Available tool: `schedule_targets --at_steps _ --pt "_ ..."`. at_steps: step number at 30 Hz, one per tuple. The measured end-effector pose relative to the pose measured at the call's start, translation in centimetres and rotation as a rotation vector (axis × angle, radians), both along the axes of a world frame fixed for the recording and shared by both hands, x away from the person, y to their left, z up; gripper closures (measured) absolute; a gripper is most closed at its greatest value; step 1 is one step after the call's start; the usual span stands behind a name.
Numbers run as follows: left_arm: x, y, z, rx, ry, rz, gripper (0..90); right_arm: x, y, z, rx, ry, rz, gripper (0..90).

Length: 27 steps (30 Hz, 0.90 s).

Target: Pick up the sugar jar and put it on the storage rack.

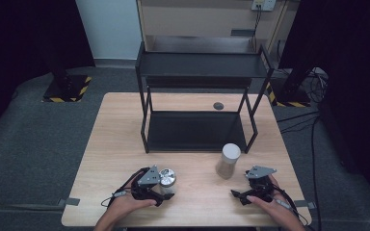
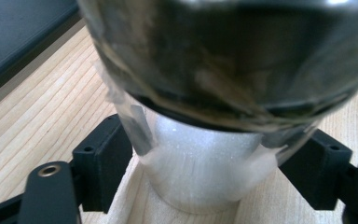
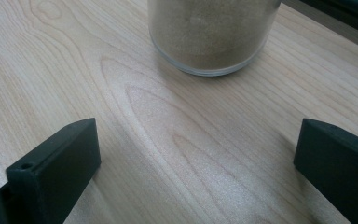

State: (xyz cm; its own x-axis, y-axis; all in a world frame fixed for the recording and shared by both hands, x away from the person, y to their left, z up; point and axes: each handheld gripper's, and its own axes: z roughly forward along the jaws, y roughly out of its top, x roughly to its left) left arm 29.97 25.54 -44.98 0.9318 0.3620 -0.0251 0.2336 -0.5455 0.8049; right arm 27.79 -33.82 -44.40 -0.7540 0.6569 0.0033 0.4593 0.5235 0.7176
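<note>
Left gripper (image 2: 205, 177) clamps the metal-lidded jar (image 2: 200, 168) (white contents) on the wooden table (image 1: 197, 202). Right gripper (image 3: 196, 154) sits released, jaws wide, near the sand-filled jar (image 3: 212, 32).

One wooden desk (image 1: 120, 144). One black two-tier shelf rack (image 1: 200, 67), standing at the far half of the desk. Two jars: one with a shiny metal lid (image 1: 167, 178) (image 2: 200, 158), one tall jar of sandy powder with a pale lid (image 1: 228, 161) (image 3: 213, 32). Two claws: the left claw (image 1: 161, 189) and the right claw (image 1: 244, 185). One small dark round disc (image 1: 218, 105) set in the desk behind the rack.
</note>
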Motion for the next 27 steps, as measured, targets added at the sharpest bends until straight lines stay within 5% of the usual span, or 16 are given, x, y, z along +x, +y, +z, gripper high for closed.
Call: schedule_targets --at_steps 7,27 --pt "0.1 -0.1 -0.2 -0.003 0.000 -0.002 29.8 0.0 0.0 0.0 0.000 0.000 0.000 0.9" --pt "1.4 0.6 0.8 0.001 -0.030 -0.023 30.2 0.0 0.0 0.0 0.000 0.000 0.000 0.9"
